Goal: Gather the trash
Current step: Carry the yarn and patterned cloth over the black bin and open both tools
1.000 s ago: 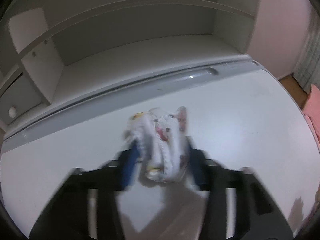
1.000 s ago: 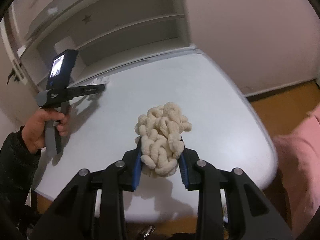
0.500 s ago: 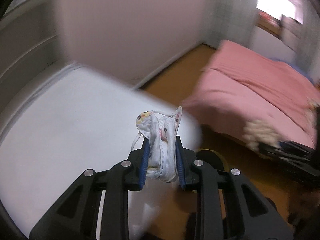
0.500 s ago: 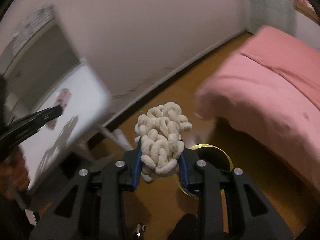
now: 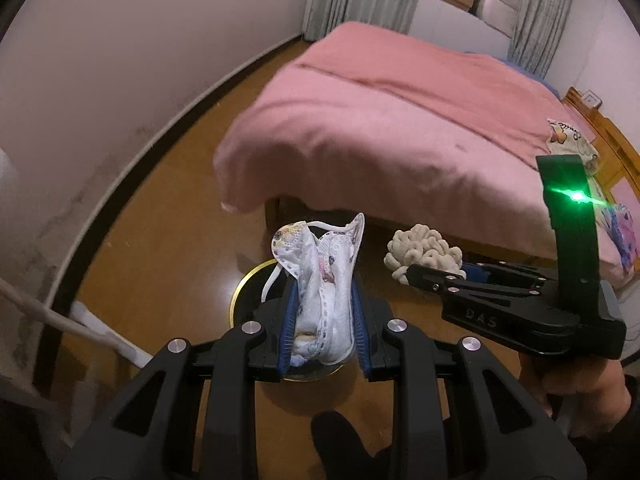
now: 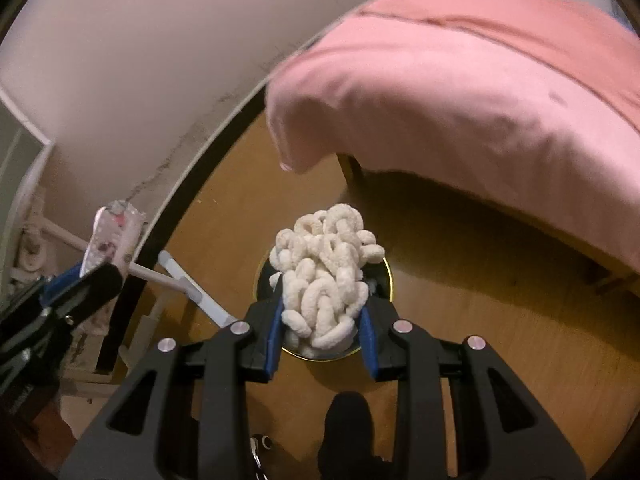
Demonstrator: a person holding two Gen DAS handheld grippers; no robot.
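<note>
The left gripper [image 5: 323,328] is squeezed on a crumpled face mask [image 5: 322,280], and the right gripper [image 6: 320,322] is squeezed on a fluffy white bundle [image 6: 324,280], both above the gold-rimmed bin [image 6: 387,280] on the floor. The mask's loose strap at 10 o'clock could catch on a finger, or either thing could fall beside the bin if dropped off-centre. Most of the bin is hidden, so I cannot tell what is inside.

A brown wooden floor [image 5: 168,216] runs from the near edge to the far wall. A round dark bin with a gold rim [image 5: 240,292] stands on it, near the middle. To the right and farther off, a bed [image 5: 400,120] stands on the floor, a pink blanket [image 6: 460,80] spread over it. A printed pillow [image 5: 572,140] lies at its far right end.
</note>
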